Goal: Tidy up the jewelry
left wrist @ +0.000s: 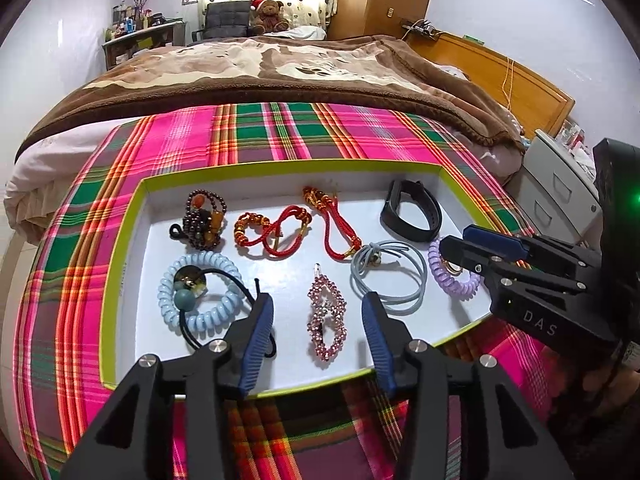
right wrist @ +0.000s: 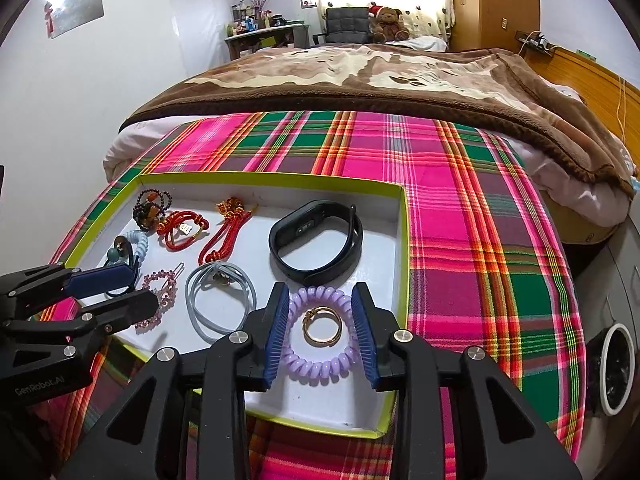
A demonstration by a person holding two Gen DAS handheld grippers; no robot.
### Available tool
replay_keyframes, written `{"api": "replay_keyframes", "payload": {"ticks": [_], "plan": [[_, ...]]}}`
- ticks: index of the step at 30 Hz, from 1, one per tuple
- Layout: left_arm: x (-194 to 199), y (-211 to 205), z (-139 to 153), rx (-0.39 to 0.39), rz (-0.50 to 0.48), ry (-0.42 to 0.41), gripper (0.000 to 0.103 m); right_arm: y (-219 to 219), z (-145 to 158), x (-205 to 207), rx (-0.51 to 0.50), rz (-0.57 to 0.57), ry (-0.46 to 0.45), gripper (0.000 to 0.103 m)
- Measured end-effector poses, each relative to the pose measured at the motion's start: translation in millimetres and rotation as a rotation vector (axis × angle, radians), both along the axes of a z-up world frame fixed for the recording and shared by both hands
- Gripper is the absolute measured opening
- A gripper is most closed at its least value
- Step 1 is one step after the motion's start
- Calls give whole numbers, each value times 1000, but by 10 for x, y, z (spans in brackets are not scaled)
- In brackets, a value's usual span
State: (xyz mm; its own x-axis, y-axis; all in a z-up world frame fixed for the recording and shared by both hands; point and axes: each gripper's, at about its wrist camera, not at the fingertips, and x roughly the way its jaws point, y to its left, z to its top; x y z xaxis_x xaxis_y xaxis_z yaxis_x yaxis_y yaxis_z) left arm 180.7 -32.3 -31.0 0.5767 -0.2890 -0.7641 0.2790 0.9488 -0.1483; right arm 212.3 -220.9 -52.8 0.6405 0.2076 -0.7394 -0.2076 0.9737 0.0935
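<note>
A white tray with a lime rim (left wrist: pixel 128 220) (right wrist: pixel 404 240) lies on a plaid cloth and holds jewelry. My left gripper (left wrist: pixel 318 308) is open over the pink beaded clip (left wrist: pixel 326 320); it also shows in the right wrist view (right wrist: pixel 138 282). A light blue coil tie (left wrist: pixel 200 288) with a black elastic lies left of it. My right gripper (right wrist: pixel 320 296) is open around the purple coil tie (right wrist: pixel 320 336), which has a gold ring (right wrist: pixel 323 325) inside it; this gripper also shows in the left wrist view (left wrist: pixel 452 244). A grey elastic (left wrist: pixel 388 276) (right wrist: pixel 220 300), black band (left wrist: pixel 412 210) (right wrist: pixel 316 240), red cords (left wrist: pixel 276 232) and dark beads (left wrist: pixel 204 220) lie in the tray.
The plaid cloth (right wrist: pixel 480 240) covers the bed end, with a brown blanket (left wrist: pixel 280 68) behind. White drawers (left wrist: pixel 560 196) stand at the right. A bin with a white rim (right wrist: pixel 616 368) sits low on the right.
</note>
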Motion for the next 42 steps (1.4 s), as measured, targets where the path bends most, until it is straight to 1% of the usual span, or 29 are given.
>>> {"api": "replay_keyframes", "payload": {"ticks": [4,6,7,8,14,17,18,20,24,27,31,33,36,39,42], "plan": [[-38,21,30,11,16,-13,50,4,24,-38,8,6,-12,34],[-63,29,57,18,23,-25,52,1,44,-60,11,3,-21,43],[-78,45,70,15,30,-29,53,-3,61,-76,13,-4,-25,52],[-95,64,83,9,37,-31,53,-3,74,-93,14,-10,-27,53],[-240,141,170,31,103,-69,55,-18,175,-288,52,-46,-57,53],[-398,152,220,98,140,-125,55,10,231,-411,50,-62,-80,53],[-433,159,227,100,147,-132,55,29,262,-473,42,-73,-93,54],[-507,211,244,74,153,-124,55,57,308,-564,36,-85,-111,54],[-671,248,282,108,185,-160,55,136,387,-768,35,-89,-140,54],[-784,283,320,102,200,-173,55,183,431,-896,31,-92,-160,53],[-900,307,368,126,225,-200,55,248,469,-1040,50,-91,-171,53],[-966,324,386,142,244,-214,55,306,475,-1110,36,-85,-178,53],[-1067,368,400,128,268,-228,55,392,471,-1228,5,-89,-193,53],[-1122,386,416,125,285,-243,55,451,471,-1307,10,-79,-196,53],[-1187,382,447,125,303,-279,55,490,490,-1381,0,-85,-214,53]]}}
